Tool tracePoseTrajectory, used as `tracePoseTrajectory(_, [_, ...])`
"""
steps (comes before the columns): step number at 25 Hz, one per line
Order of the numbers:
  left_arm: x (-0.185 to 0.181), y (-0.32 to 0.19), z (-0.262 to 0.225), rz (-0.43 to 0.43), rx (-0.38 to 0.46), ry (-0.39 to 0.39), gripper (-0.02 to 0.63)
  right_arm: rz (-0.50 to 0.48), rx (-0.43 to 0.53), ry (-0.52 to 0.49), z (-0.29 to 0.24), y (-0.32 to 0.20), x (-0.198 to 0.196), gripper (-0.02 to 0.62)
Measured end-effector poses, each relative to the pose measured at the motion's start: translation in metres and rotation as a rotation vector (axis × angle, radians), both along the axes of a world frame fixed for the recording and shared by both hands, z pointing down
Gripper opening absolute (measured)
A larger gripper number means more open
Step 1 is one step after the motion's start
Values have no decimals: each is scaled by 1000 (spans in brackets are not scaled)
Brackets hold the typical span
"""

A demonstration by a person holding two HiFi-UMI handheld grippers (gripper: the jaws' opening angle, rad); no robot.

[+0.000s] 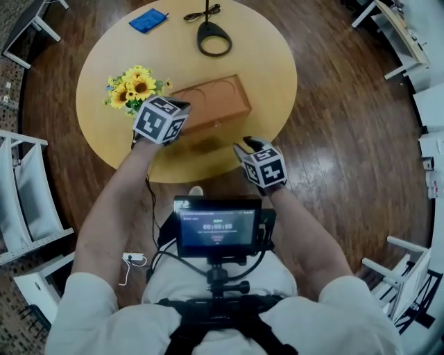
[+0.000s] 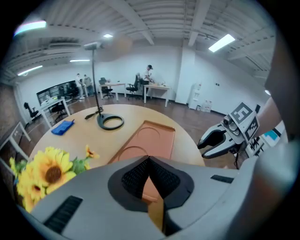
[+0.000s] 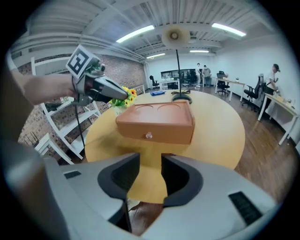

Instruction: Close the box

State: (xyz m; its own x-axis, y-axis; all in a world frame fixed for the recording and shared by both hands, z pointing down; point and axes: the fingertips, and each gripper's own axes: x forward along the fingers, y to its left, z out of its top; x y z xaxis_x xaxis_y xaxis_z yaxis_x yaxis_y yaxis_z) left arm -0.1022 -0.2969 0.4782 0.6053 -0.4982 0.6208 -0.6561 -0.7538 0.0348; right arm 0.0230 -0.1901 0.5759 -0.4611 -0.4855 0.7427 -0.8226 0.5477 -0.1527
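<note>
A wooden box (image 1: 211, 104) lies on the round table (image 1: 267, 66) with its lid down flat; the lid (image 2: 151, 139) bears two round recesses, and a small knob (image 3: 148, 135) shows on the front face of the box (image 3: 157, 123). My left gripper (image 1: 183, 106) hovers over the box's left end, its jaws meeting at the tips (image 2: 149, 158) with nothing between them. My right gripper (image 1: 243, 145) hangs past the table's near edge, in front of the box and apart from it. Its jaws (image 3: 151, 161) stand apart and empty.
Sunflowers (image 1: 135, 87) stand just left of the box. A black ring-shaped lamp base (image 1: 214, 38) and a blue flat thing (image 1: 148, 20) lie at the table's far side. White racks (image 1: 28, 187) stand on the wooden floor at the left, more white furniture at the right.
</note>
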Motion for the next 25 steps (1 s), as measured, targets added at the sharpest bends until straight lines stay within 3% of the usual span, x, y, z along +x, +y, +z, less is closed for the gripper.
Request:
tracePoseTrajectory(5, [-11, 82, -7, -274, -7, 124, 0, -94, 49, -31, -40, 40, 31, 151])
tracePoseTrajectory(9, [0, 160, 3, -421, -37, 198, 0, -131, 56, -43, -56, 81, 67, 152])
tracePoseTrajectory(16, [20, 273, 15, -559, -57, 211, 0, -209, 21, -42, -62, 155, 120, 152])
tracePoseTrajectory(25, [36, 364, -3, -612, -22, 160, 0, -202, 48, -81, -88, 218, 173, 152])
